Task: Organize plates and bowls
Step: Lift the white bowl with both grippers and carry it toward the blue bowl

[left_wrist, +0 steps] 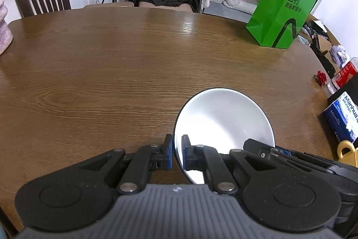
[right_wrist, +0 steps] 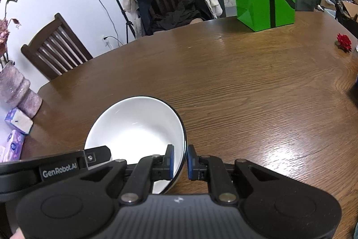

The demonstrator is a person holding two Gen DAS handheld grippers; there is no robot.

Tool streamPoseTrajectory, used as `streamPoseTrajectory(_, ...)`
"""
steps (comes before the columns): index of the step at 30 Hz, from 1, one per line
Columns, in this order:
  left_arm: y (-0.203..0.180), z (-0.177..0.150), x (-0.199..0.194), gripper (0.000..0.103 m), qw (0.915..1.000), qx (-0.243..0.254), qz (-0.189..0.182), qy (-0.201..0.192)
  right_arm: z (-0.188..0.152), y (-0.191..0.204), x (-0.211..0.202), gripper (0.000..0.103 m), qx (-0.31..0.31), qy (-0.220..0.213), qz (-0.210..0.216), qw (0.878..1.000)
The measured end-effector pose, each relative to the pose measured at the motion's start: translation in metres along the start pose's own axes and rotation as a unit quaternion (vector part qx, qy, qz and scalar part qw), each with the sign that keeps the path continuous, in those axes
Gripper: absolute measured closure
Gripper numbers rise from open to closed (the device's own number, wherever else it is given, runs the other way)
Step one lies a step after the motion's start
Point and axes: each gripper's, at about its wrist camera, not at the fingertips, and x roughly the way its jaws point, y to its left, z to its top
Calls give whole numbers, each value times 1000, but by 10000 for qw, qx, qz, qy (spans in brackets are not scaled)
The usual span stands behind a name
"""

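Here both claws share one white bowl (left_wrist: pixel 223 120), which has a thin dark rim and sits over the wooden table (left_wrist: pixel 111 64). The left gripper (left_wrist: pixel 177 150) has its blue-padded fingers nearly closed across the bowl's left edge, one pad outside the wall and one inside, so the rim runs up between them. The bowl spreads ahead and to the right of that claw. At its far right side the tip of the other tool pokes in over the rim.

From the other side, the right gripper (right_wrist: pixel 180 159) straddles the right edge of the bowl (right_wrist: pixel 134 131) the same way: left pad inside, right pad outside, the gap narrow with the wall in it. The right pad looks a hair off the porcelain, so a firm pinch there cannot be told for certain. The bowl lies ahead and to the left of this claw, with the left tool's arm reaching in over its near-left rim.

Well beyond both claws a green paper bag (left_wrist: pixel 282 8) stands upright on the table, ahead and to the right. A red flower (right_wrist: pixel 344 41) lies far off to the right.
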Motion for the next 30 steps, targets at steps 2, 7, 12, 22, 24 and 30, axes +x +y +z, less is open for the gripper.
streamPoseTrajectory(2, 5, -2, -4, 95, 10000, -24, 18, -8, -3, 6, -2, 91, -19, 11, 26, 10000)
streamPoseTrajectory(7, 16, -6, -17, 95, 9999, -79, 51, -42, -7, 20, -8, 91, -109, 11, 71, 9999)
streamPoseTrajectory(12, 26, -10, -27, 95, 9999, -121, 71, -82, -13, 32, -14, 91, -182, -5, 95, 9998)
streamPoseTrajectory(22, 45, -20, -46, 95, 9997, -182, 67, -152, -22, 53, -24, 91, -318, -34, 120, 9994)
streamPoseTrajectory(24, 49, -21, -49, 95, 9997, -193, 70, -163, -25, 58, -27, 91, -345, -38, 123, 9993)
streamPoseTrajectory(30, 62, -26, -62, 95, 9994, -258, 101, -225, -32, 74, -32, 91, -441, -45, 132, 9989)
